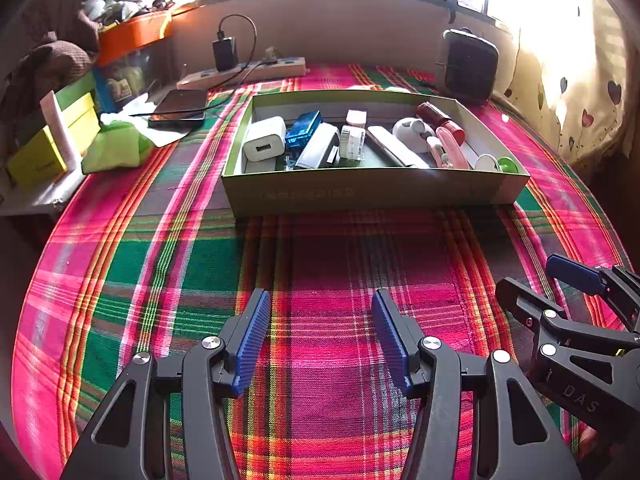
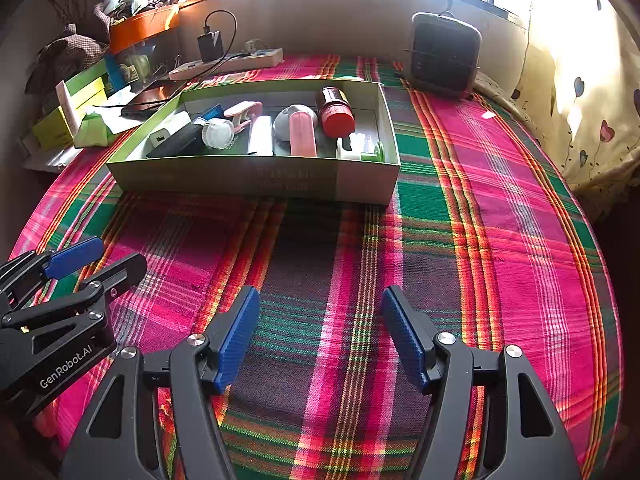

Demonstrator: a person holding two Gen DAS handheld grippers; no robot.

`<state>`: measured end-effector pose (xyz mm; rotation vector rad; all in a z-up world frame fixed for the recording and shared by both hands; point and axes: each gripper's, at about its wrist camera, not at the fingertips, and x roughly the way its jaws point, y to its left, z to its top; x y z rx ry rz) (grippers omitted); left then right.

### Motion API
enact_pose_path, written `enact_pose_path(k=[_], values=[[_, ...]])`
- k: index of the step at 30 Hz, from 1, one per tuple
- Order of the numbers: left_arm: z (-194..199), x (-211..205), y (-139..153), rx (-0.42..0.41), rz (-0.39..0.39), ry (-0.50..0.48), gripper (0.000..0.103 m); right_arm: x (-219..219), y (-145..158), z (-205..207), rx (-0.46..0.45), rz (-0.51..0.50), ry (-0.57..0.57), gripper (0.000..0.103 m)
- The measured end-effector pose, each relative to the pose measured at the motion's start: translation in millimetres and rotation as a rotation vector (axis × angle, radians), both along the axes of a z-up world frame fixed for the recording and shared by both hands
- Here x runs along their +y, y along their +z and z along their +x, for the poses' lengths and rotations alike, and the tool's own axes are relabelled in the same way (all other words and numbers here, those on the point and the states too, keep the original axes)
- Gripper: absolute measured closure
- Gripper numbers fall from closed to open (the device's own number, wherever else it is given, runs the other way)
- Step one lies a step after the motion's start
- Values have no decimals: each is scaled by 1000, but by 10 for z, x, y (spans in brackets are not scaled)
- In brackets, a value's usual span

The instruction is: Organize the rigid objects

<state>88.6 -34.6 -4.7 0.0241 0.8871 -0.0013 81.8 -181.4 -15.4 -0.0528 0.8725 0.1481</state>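
Nearest the lens, the left gripper [image 1: 320,332] hangs over the plaid cloth [image 1: 320,264] with its blue ribbed pads [image 1: 252,340] spread wide and nothing between them; only the pink, green and orange weave shows in the gap. The right gripper [image 2: 320,330] sits just beside it in the same pose, jaws likewise spread apart and empty, tilted down toward the bed. Each one shows at the edge of the other's view. Farther back on the cloth lies a shallow green cardboard box [image 1: 372,192], open at the top, and the rigid objects are all gathered inside it. From the left wrist view they run across it: a white USB charger block [image 1: 264,139] at the left end, a blue translucent case [image 1: 303,128] beside it, a grey-white oblong device [image 1: 318,147], a small clear bottle with a pink cap [image 1: 354,136], a long white bar [image 1: 394,146], a rounded white gadget [image 1: 410,128], a dark red jar [image 1: 440,120] lying on its side, a pink clip-like piece [image 1: 452,148], and a white-and-green reel [image 1: 498,163] in the near right corner. Behind the box, against the wall under the bright window, stand a white power strip [image 1: 244,72] with a black adapter [image 1: 225,53] plugged in, and a dark small fan heater [image 1: 470,65]. A dark phone [image 1: 180,106] rests left of the box, near yellow-green boxes [image 1: 52,140].
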Motion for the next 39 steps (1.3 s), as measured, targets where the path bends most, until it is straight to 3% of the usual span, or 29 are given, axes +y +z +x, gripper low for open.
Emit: enact_pose_path(k=[39], values=[[1,-3,1,0,-1,0,50,4,-6,-2,0,0,0,37]])
